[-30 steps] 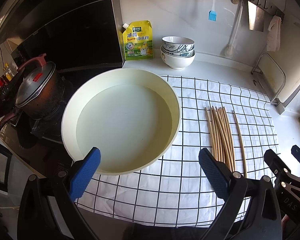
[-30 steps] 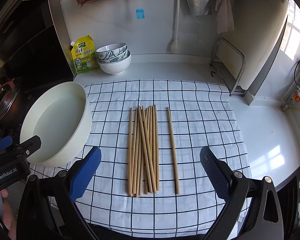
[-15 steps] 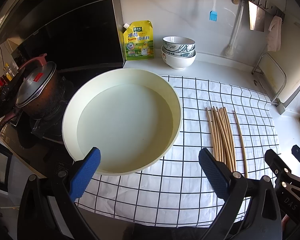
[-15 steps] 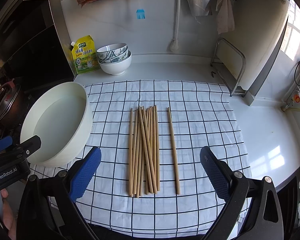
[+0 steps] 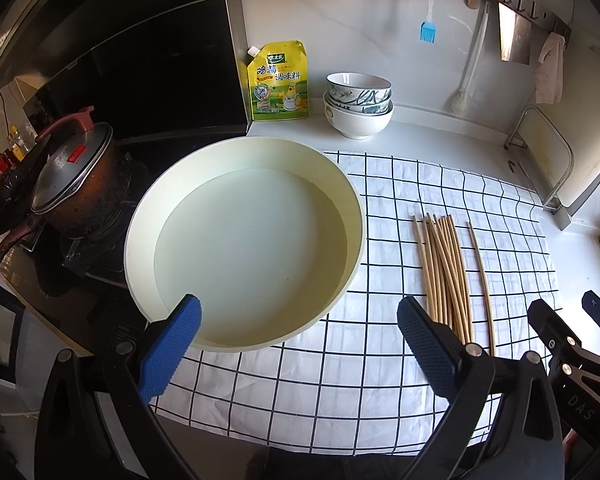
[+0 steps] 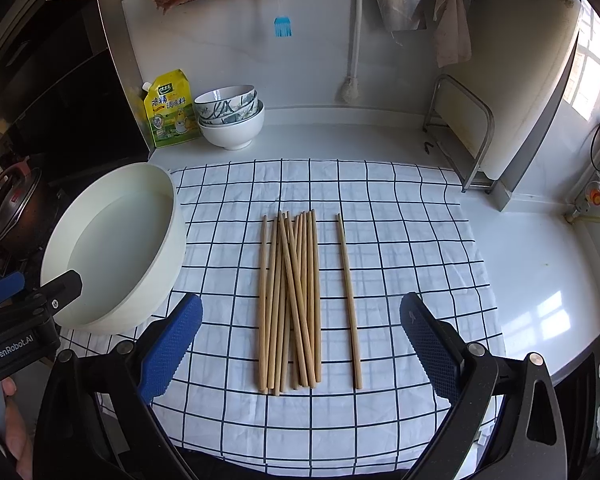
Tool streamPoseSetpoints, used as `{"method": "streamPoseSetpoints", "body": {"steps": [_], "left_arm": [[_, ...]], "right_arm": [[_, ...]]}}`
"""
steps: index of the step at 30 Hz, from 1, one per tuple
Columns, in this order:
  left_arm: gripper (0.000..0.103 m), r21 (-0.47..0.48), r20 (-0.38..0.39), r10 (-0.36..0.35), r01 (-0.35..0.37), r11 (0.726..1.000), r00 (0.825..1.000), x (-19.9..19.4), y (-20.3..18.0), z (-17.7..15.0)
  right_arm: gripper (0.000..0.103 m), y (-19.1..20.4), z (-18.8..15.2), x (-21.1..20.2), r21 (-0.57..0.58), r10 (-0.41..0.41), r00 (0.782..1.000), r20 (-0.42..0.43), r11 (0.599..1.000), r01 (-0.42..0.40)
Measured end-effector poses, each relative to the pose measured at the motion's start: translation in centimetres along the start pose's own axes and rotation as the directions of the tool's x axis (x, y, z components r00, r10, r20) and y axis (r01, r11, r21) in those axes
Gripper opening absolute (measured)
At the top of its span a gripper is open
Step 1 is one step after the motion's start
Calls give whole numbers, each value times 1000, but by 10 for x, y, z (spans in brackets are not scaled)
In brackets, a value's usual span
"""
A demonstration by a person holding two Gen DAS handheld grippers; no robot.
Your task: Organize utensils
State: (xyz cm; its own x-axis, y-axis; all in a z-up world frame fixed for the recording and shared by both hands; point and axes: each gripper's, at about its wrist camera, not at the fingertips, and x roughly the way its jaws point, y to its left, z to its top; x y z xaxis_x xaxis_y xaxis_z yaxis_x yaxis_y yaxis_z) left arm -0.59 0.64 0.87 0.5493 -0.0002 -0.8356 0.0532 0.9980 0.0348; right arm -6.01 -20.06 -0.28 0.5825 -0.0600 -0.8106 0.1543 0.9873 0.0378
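A: Where do we have the chopsticks?

B: The bundle of chopsticks (image 6: pixel 290 300) lies on the checked cloth (image 6: pixel 400 240) spread over the bench (image 6: pixel 540 280), with one single chopstick (image 6: pixel 349 300) lying apart, just to the right of the bundle. From our right tool (image 6: pixel 300 344) they sit straight ahead, their near ends falling between its two blue pads.

A: And how does that tool stand?

B: Spread wide, with nothing in it. Whether it touches the cloth we cannot tell.

A: The left tool?

B: Our left tool (image 5: pixel 298 346) is also spread wide and has hold of nothing. Ahead of it sits the cream basin (image 5: pixel 140 240), resting half on the cloth's left edge. The left pad (image 5: pixel 168 352) overlaps the basin's near rim in that view. The bundle (image 5: pixel 444 272) lies to the right, its near ends just behind the right pad, the single chopstick (image 5: pixel 482 280) further right again.

A: Anything else on the bench?

B: Stacked bowls (image 6: pixel 232 120) and a yellow pouch (image 6: pixel 168 110) stand by the back wall, well apart from the chopsticks.
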Motion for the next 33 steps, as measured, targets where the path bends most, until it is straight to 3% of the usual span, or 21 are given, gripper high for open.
{"method": "streamPoseSetpoints", "body": {"steps": [19,28,33], "left_arm": [[97,-4,-17,-7,7,1000,1000,10,2,1],[97,29,-83,-56,59,998,995,39,-32,-5],[97,51,-121,-95,102,994,988,63,-60,-10]], "right_arm": [[95,-1,1,7,3,1,1000,-11,1000,-1],[95,-41,-9,25,37,-2,998,-56,999,4],[94,-68,-19,47,57,43,996,-80,998,-39]]}}
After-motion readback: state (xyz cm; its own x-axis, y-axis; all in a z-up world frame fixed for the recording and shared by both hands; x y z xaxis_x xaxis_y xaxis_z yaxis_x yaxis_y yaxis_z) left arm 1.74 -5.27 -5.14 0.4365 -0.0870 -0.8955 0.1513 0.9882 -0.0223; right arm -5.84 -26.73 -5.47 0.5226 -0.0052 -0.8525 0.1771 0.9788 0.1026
